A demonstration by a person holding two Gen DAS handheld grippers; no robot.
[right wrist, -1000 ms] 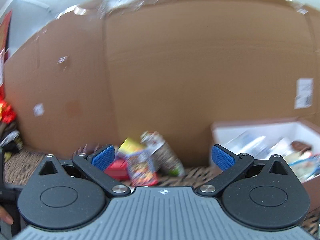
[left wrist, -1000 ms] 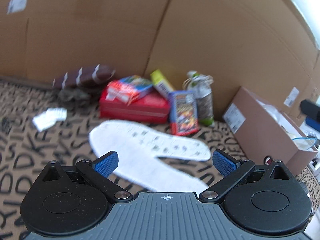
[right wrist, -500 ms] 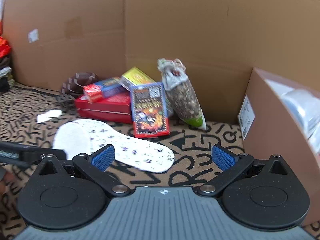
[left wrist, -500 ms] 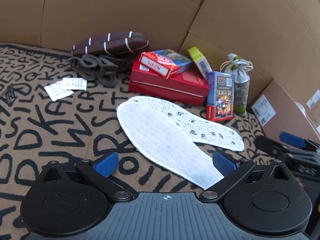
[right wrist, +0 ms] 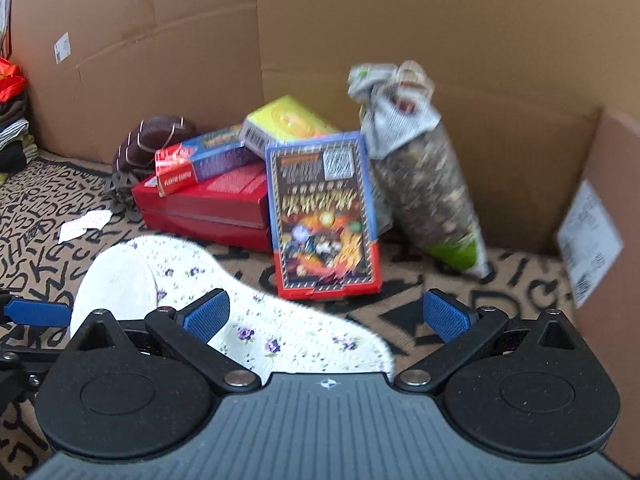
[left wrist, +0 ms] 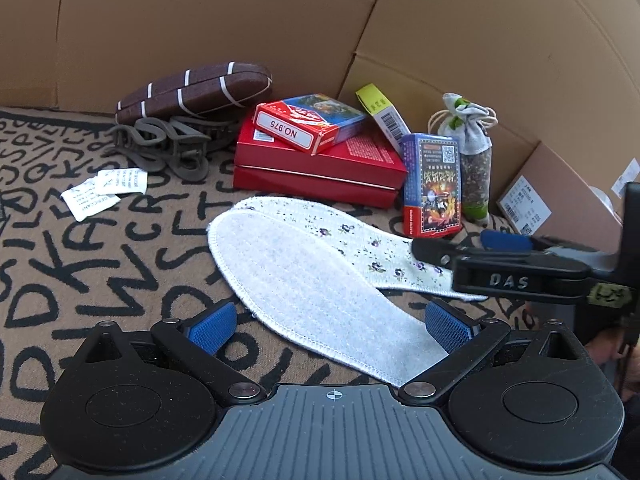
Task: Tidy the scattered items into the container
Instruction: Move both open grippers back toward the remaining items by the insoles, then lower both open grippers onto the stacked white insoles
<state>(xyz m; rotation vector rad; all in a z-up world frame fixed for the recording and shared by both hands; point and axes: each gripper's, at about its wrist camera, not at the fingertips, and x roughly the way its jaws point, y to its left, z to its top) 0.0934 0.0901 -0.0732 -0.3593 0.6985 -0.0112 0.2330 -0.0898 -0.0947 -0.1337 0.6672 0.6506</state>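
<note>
Two white insoles lie crossed on the patterned mat: a plain one (left wrist: pixel 320 292) over a flowered one (left wrist: pixel 360 240). My left gripper (left wrist: pixel 328 324) is open and empty, its jaws either side of the plain insole's near end. My right gripper (right wrist: pixel 328 316) is open and empty just above the flowered insole (right wrist: pixel 280 332); it also shows in the left wrist view (left wrist: pixel 472 248). Behind stand a blue card box (right wrist: pixel 324 216), a red box (left wrist: pixel 320 168), a red-blue box (left wrist: pixel 308 120), a yellow box (right wrist: pixel 284 124) and a sachet bag (right wrist: pixel 420 176). The cardboard container (left wrist: pixel 560 196) is at the right.
A brown striped case (left wrist: pixel 196 88), grey hair clips (left wrist: pixel 164 148) and white desiccant packets (left wrist: pixel 104 192) lie at the back left. Cardboard walls (left wrist: pixel 200 20) close off the back. The container's side (right wrist: pixel 616 216) rises close on the right gripper's right.
Both grippers have tilted down and moved in toward the insoles. The right gripper has come further left over the flowered insole. Both stay open.
</note>
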